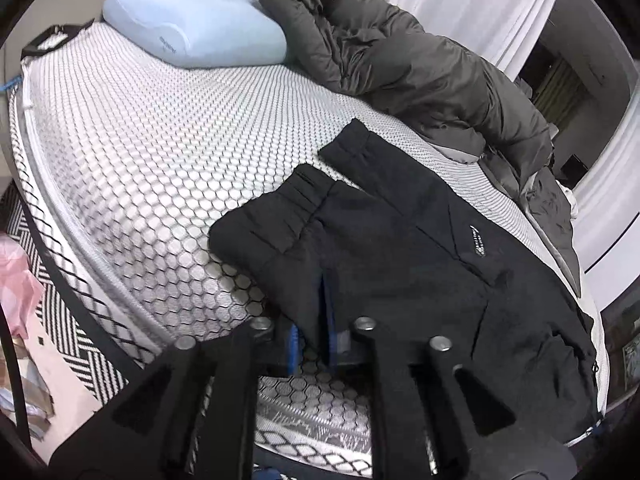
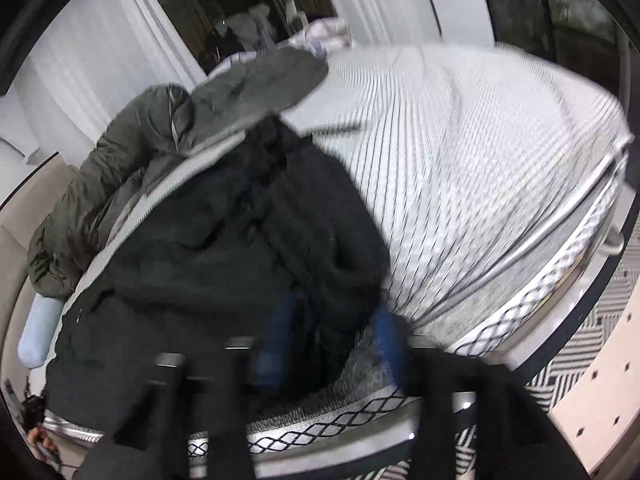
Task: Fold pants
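1. My left gripper (image 1: 316, 316) pinches the near edge of the black pants (image 1: 400, 248), jaws narrow on the cloth.
2. My right gripper (image 2: 332, 332) sits wider, with pants fabric between its blue fingers (image 2: 276, 332); motion blur leaves me unable to tell whether it grips.
3. The pants lie on the mattress (image 1: 140, 152), with a grey duvet (image 1: 420, 68) and a blue pillow (image 1: 200, 28) beyond.

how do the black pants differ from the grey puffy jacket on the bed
The black pants lie fairly flat at the near edge of the mattress, while the grey jacket is heaped in a crumpled mound farther back beside the blue pillow. The pants look matte with a gathered waistband; the jacket looks puffy with a slight sheen. The left gripper grips the pants; nothing touches the jacket. Both rest on the mattress.
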Motion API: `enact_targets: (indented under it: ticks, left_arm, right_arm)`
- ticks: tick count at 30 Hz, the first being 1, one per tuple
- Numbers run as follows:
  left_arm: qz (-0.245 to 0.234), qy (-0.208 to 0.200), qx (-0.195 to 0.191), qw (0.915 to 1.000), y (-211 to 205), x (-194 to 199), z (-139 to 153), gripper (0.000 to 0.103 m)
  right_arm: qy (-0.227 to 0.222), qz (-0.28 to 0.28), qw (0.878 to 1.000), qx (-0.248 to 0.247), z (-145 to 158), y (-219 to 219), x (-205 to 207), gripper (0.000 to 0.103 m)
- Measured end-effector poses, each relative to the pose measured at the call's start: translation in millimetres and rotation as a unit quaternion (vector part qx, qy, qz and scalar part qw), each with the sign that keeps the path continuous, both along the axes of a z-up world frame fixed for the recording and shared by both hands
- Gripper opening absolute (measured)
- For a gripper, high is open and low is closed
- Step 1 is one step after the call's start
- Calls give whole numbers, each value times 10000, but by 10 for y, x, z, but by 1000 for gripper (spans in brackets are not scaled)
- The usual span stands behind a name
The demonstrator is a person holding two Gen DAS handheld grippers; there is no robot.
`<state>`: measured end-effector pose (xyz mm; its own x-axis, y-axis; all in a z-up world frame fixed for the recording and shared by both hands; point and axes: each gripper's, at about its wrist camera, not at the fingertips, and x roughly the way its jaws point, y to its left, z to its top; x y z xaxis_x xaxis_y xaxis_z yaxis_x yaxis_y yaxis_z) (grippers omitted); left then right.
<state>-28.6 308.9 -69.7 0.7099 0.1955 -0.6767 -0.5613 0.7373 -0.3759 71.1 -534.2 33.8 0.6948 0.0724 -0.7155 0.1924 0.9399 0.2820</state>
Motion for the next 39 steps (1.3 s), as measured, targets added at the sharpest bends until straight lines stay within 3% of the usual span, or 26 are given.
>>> enact_targets:
  ticks: [2,4,8,14,18,20,21,22,24,26,29,30,32,33,34,39]
  left_arm:
    - [125,-11,139,9998,-6,-65,87,51]
    - [166,-156,311,9993,-31,-101,204,68]
    - [12,-281,419,9987,-77,-52,388,81]
    - [-270,-242,379,9986,-284,213,460,84]
    - [-499,-52,511,9974,-465,364,413,84]
    - [-492,43,562,9972,-500,423,358,84]
    - [-469,77,545,9974,-498,443,334,84]
    - [-453,89,507,9976,-487,449,307,84]
    - [-393,121,457,9981,-434,464,261,84]
    - [-295,189,411,9985,-356,483,204,84]
    - [-270,177,283,9991,-257,512,182,84]
    - [-313,143,325,9989,-259,497,196,84]
    - [-333,120,401,9986,-238,440,199,84]
    - [-318,81,361,9988,-215,395,187,84]
    - [-297,37,281,9992,-183,350,166,84]
    - [-288,-165,-208,9992,-66,125,48,84]
  right_arm:
    - [-248,-91,9993,-252,190,-18,-44,68]
    - [-351,111,9988,-335,349,-17,14,69]
    - [-161,657,9964,-516,493,97,422,69]
    - [216,1333,9902,-368,401,431,1625,69]
    - [666,1518,9835,-720,114,685,2404,69]
    - [1129,1435,9782,-984,-113,724,2714,56]
    - [1341,1446,9750,-1026,-198,737,2829,27]
    - [1461,1507,9722,-1042,-245,761,2924,17]
    - [1161,1605,9719,-1272,-157,817,2991,10]
    - [932,1337,9755,-1479,-79,772,3067,10]
    - [1276,865,9730,-1720,-131,677,3176,14]
    - [1114,907,9772,-1565,-50,664,3090,18]
    - [573,1032,9862,-1162,222,617,2730,46]
    - [336,1057,9884,-1037,321,588,2521,70]
    - [15,1085,9900,-906,433,558,2217,81]
    - [-312,1130,9913,-596,504,408,1146,82]
